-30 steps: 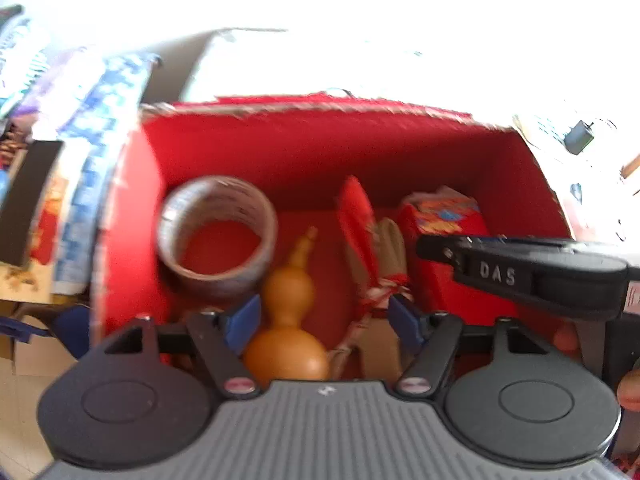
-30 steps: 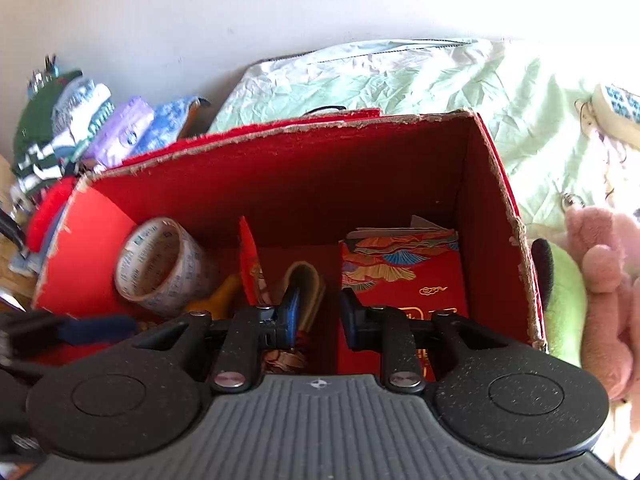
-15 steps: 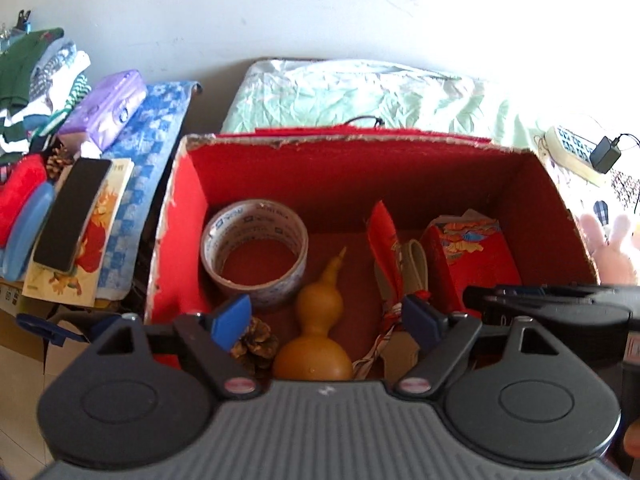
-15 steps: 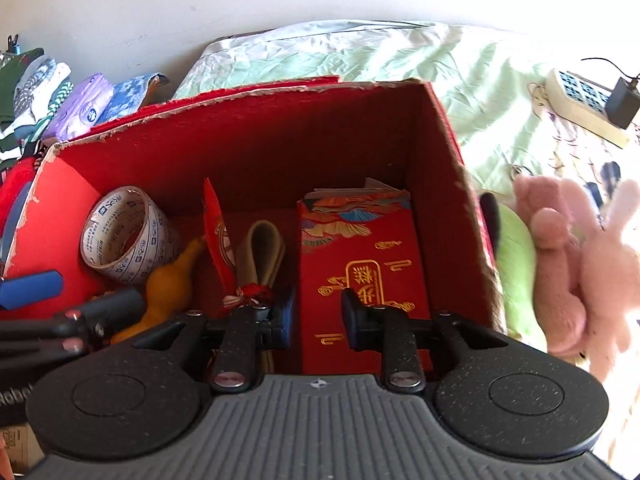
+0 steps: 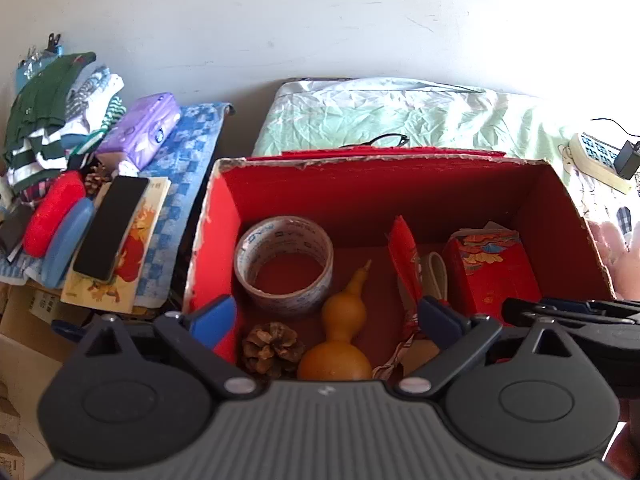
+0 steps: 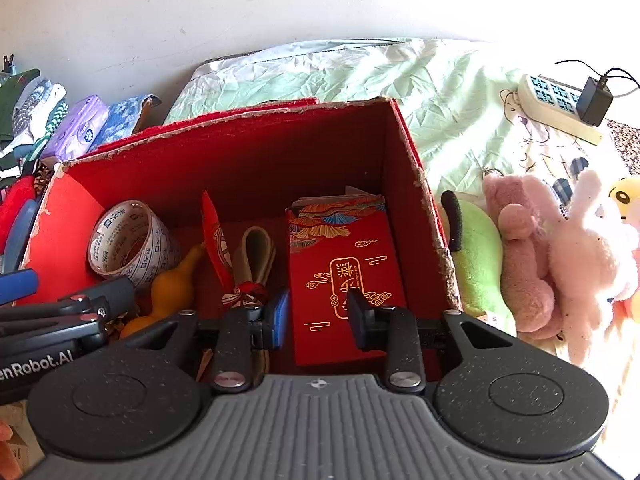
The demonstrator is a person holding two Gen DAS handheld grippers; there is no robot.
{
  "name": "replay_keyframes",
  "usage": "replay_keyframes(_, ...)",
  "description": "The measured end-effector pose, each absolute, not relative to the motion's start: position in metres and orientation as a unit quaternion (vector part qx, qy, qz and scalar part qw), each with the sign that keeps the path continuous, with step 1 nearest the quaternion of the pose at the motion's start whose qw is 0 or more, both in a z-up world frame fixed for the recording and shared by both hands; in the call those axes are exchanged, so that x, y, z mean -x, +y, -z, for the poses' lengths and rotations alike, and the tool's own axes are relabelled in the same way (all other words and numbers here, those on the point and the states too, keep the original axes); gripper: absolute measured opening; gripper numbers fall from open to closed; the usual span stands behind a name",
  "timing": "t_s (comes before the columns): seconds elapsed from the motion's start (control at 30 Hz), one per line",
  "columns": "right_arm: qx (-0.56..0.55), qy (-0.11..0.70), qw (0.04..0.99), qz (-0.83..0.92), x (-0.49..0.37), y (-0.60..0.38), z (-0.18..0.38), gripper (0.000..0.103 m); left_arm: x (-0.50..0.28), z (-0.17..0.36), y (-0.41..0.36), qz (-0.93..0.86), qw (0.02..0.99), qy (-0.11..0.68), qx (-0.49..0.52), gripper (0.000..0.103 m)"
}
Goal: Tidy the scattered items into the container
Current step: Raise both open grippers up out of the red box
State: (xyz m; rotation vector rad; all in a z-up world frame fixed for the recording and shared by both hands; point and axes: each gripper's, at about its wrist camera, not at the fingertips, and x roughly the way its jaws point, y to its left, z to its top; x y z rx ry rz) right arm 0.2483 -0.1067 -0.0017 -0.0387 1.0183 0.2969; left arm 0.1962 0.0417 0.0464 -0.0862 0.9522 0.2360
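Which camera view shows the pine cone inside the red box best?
The left wrist view: the pine cone lies in plain sight on the box floor, beside the gourd. In the right wrist view the left tool hides it almost fully.

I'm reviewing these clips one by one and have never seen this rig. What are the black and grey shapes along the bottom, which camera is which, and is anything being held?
There is no robot arm here. A person carries a handheld two-finger gripper in each hand, and each has a fisheye camera looking forward along its fingers. The dark shape at the bottom of each picture is that gripper's own body.

The left camera shows the left gripper, fingers wide apart and empty. The right camera shows the right gripper, also open and empty.

Both look down into a red box. Inside lie a tape roll, a gourd, a pine cone and a red packet. Left of the box, a heap of things lies on a blue checked cloth; right of it lie plush toys.
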Motion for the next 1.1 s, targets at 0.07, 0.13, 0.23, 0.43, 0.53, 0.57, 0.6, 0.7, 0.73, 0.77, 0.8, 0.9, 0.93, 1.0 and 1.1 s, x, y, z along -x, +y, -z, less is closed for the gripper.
replay_keyframes(0.07, 0.012, 0.488, 0.861, -0.143, -0.247, -0.108, 0.001, 0.038, -0.196, -0.048, 0.041, -0.122, 0.88, 0.458, 0.035, 0.099)
replay_keyframes(0.13, 0.012, 0.488, 0.861, -0.143, -0.245, -0.107, -0.001, 0.041, -0.195, -0.049, 0.039, -0.131, 0.879, 0.457, 0.025, 0.099)
replay_keyframes(0.23, 0.019, 0.481, 0.866, -0.138, -0.241, -0.105, -0.005, 0.056, -0.193, -0.053, 0.04, -0.139, 0.88, 0.453, 0.024, 0.1)
replay_keyframes(0.43, 0.022, 0.471, 0.873, -0.126, -0.239, -0.107, -0.011, 0.072, -0.19, -0.06, 0.047, -0.163, 0.877, 0.45, 0.035, 0.102)
replay_keyframes(0.53, 0.026, 0.472, 0.873, -0.124, -0.238, -0.108, -0.014, 0.078, -0.188, -0.064, 0.051, -0.169, 0.877, 0.447, 0.044, 0.102)
replay_keyframes(0.57, 0.026, 0.473, 0.872, -0.123, -0.238, -0.108, -0.014, 0.08, -0.188, -0.065, 0.052, -0.174, 0.877, 0.445, 0.041, 0.102)
replay_keyframes(0.6, 0.024, 0.474, 0.871, -0.122, -0.238, -0.108, -0.015, 0.08, -0.187, -0.066, 0.052, -0.178, 0.878, 0.442, 0.038, 0.102)
replay_keyframes(0.7, 0.019, 0.479, 0.87, -0.118, -0.238, -0.11, -0.017, 0.09, -0.188, -0.069, 0.051, -0.181, 0.878, 0.442, 0.034, 0.102)
replay_keyframes(0.73, 0.02, 0.479, 0.87, -0.118, -0.237, -0.11, -0.018, 0.091, -0.189, -0.069, 0.051, -0.179, 0.877, 0.444, 0.033, 0.102)
replay_keyframes(0.77, 0.021, 0.477, 0.87, -0.12, -0.236, -0.11, -0.019, 0.091, -0.189, -0.068, 0.051, -0.179, 0.876, 0.446, 0.033, 0.102)
replay_keyframes(0.8, 0.022, 0.475, 0.871, -0.121, -0.235, -0.111, -0.021, 0.092, -0.188, -0.068, 0.05, -0.18, 0.876, 0.447, 0.032, 0.102)
replay_keyframes(0.9, 0.033, 0.479, 0.869, -0.118, -0.235, -0.107, -0.025, 0.093, -0.187, -0.067, 0.047, -0.186, 0.872, 0.453, 0.02, 0.102)
replay_keyframes(0.93, 0.039, 0.491, 0.862, -0.116, -0.238, -0.105, -0.025, 0.093, -0.187, -0.067, 0.047, -0.189, 0.87, 0.455, 0.017, 0.102)
replay_keyframes(1.0, 0.055, 0.523, 0.843, -0.118, -0.243, -0.101, -0.024, 0.092, -0.186, -0.067, 0.046, -0.19, 0.87, 0.455, 0.011, 0.102)
replay_keyframes(1.1, 0.054, 0.513, 0.848, -0.12, -0.238, -0.103, -0.025, 0.091, -0.183, -0.07, 0.047, -0.183, 0.874, 0.45, 0.016, 0.102)
